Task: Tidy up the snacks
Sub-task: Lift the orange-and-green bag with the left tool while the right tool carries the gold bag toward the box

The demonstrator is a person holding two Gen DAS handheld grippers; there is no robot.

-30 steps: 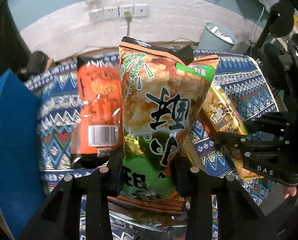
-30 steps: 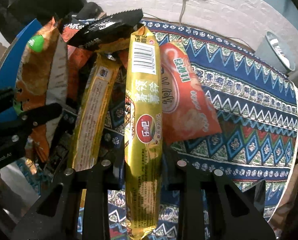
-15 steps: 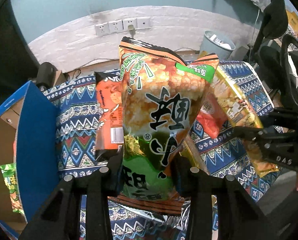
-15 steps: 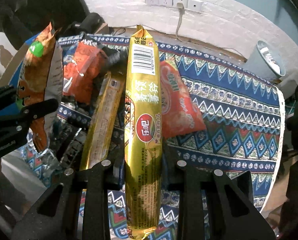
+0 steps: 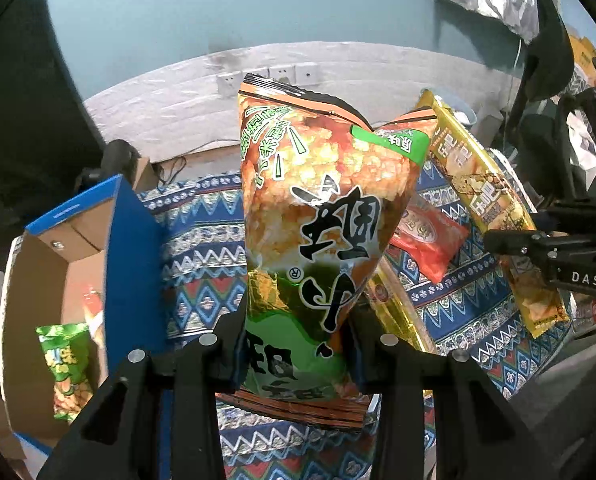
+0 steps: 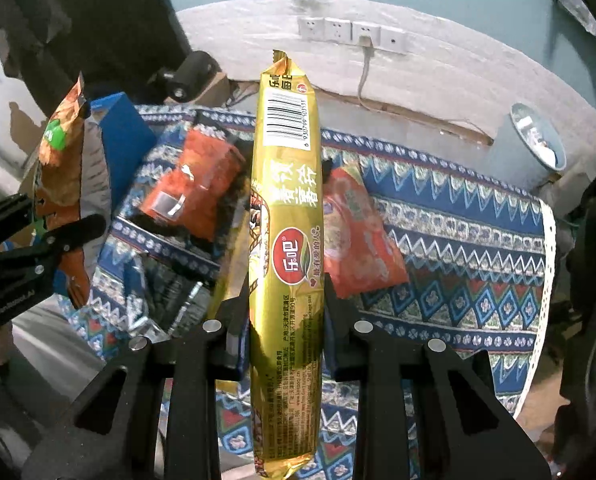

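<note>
Above patterned tablecloth [image 6: 458, 240], left gripper [image 5: 296, 344] clamped on rice-cracker bag [image 5: 318, 220], right gripper [image 6: 284, 320] on gold packet [image 6: 286, 200].

Patterned cloth [image 6: 458, 240] covers the desk — blue bands with white zigzags and red diamonds, a white edging at 3 o'clock in the right wrist view. Wall behind: teal above, white textured band [image 6: 438, 80] below. Row of white wall sockets [image 6: 352, 34] at 12 o'clock, one grey cable [image 6: 364, 72] plugged in and hanging down. Grey-blue waste bin [image 6: 532, 144] at 2 o'clock, beyond the cloth's far corner — contents unclear.
</note>
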